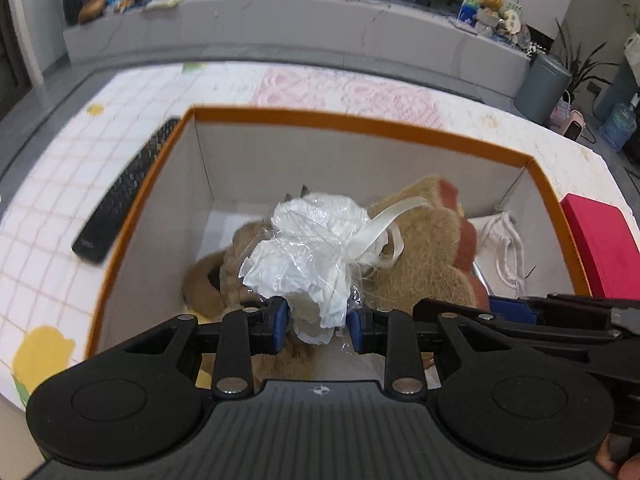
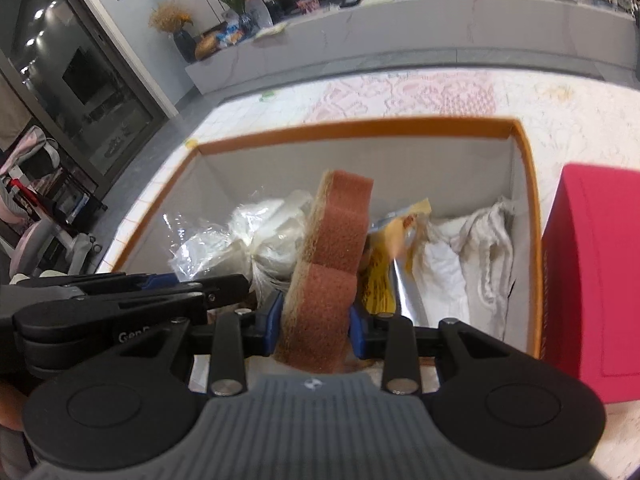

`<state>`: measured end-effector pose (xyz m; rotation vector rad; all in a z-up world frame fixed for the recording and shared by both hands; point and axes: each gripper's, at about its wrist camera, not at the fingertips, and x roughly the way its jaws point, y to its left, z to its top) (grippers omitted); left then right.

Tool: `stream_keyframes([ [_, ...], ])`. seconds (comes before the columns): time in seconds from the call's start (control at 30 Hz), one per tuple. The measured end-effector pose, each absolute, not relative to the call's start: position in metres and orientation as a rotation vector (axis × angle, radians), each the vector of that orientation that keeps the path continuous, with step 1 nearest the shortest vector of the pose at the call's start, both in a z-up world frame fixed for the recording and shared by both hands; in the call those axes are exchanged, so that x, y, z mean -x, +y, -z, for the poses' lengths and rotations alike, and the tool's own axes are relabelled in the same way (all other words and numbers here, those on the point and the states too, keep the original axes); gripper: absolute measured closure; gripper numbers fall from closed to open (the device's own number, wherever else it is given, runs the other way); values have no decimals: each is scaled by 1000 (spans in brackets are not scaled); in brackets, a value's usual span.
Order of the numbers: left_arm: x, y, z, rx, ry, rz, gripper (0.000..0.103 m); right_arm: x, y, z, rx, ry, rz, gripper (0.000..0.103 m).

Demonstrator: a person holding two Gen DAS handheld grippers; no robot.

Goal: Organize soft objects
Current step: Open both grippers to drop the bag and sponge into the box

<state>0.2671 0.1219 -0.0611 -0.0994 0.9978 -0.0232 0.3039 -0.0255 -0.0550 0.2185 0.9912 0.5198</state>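
Note:
An open box with an orange rim (image 1: 360,122) (image 2: 360,126) stands on the table. My left gripper (image 1: 318,328) is shut on a white bundle wrapped in clear plastic with a white ribbon (image 1: 316,248), held over the box. My right gripper (image 2: 314,326) is shut on a brown sponge with a tan backing (image 2: 332,272), held upright over the box. Inside the box lie tan plush slippers with reddish soles (image 1: 424,248), a white cloth (image 1: 504,244) (image 2: 484,252) and a yellow and silver packet (image 2: 384,264). The right gripper shows at the right of the left wrist view (image 1: 560,312).
A black remote (image 1: 128,192) lies on the checked tablecloth (image 1: 60,200) left of the box. A red box (image 2: 592,272) (image 1: 600,240) stands right of it. A grey counter (image 1: 320,28) with clutter runs behind the table.

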Motion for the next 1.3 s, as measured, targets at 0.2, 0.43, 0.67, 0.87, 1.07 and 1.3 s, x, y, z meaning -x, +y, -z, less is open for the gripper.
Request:
stream_keyframes([
  [0.2,-258,125,63,105,982,18,54,-304,-27,59,-223,1012,-525,67],
  [0.43,-239,130,52,138,931,17,38,-295,-31,46,-197,973,-511,55],
  [0.67,-213,126,33,163,864,20,35,-278,-43,23,-160,902,-513,49],
  [0.87,-181,112,17,166,775,-22,35,-256,-55,3,-144,846,-508,45],
  [1.07,-150,89,1,154,670,-37,35,-226,-79,-14,-138,790,-500,43],
  [1.3,-119,53,-12,145,561,6,35,-184,-125,-30,-138,708,-448,38],
])
